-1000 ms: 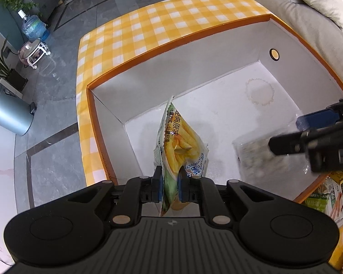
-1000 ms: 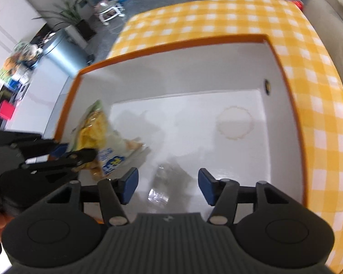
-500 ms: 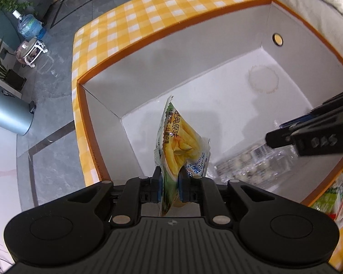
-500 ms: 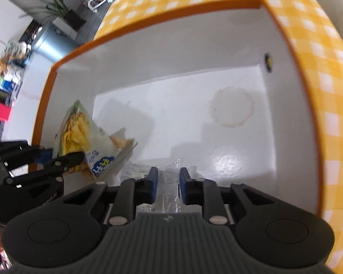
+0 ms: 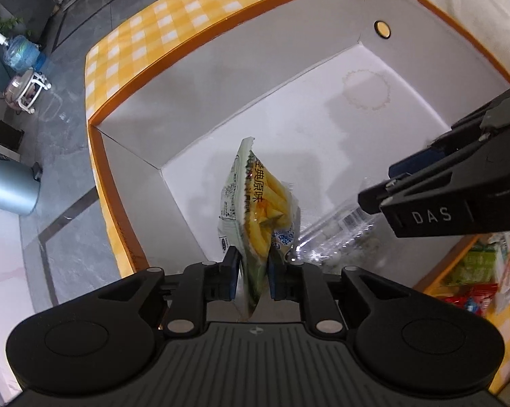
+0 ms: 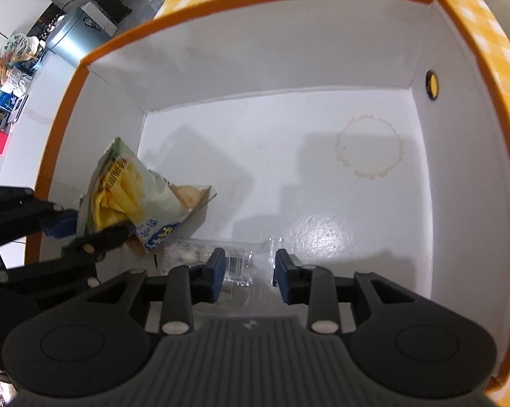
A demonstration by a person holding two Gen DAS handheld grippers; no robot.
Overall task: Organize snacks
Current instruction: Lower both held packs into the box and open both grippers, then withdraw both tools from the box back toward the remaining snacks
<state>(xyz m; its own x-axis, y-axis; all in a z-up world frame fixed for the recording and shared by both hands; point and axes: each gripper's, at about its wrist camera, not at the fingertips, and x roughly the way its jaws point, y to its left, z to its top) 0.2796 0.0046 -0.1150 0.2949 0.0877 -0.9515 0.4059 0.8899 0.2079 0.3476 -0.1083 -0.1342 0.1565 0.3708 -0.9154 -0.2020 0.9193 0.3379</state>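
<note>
easing apart around a yellow-and-green snack bag [image 5: 260, 210], the left gripper [image 5: 252, 276] has its blue pads [image 5: 232, 273] close on either side of the bag's lower edge, and the bag stands on edge between them, top pointing away over the near-left corner of the box; whether the pads still press on the film cannot be told for sure, though a thin gap shows on the left side. in the right wrist view the same bag [image 6: 136, 190] leans inside the left end of the box, with the left gripper's black fingers [image 6: 95, 240] across its lower part. the right gripper [image 6: 249, 273] is opening too, its blue pads [image 6: 217, 273] spread with clear gaps beside a clear plastic pack [image 6: 238, 261] that lies flat on the box floor at the near side, a barcode label visible on it; the pads do not touch it. the pack [image 5: 336, 234] lies just right of the snack bag, touching or nearly so. around them is the white-lined box [image 6: 458, 176] with an orange rim and yellow checked outside, a ring-shaped stain [image 6: 370, 151] on its floor toward the far right, and a small round hole [image 6: 432, 84] in the right wall. more snack packets [image 5: 482, 264] lie outside the box at the near right.
</note>
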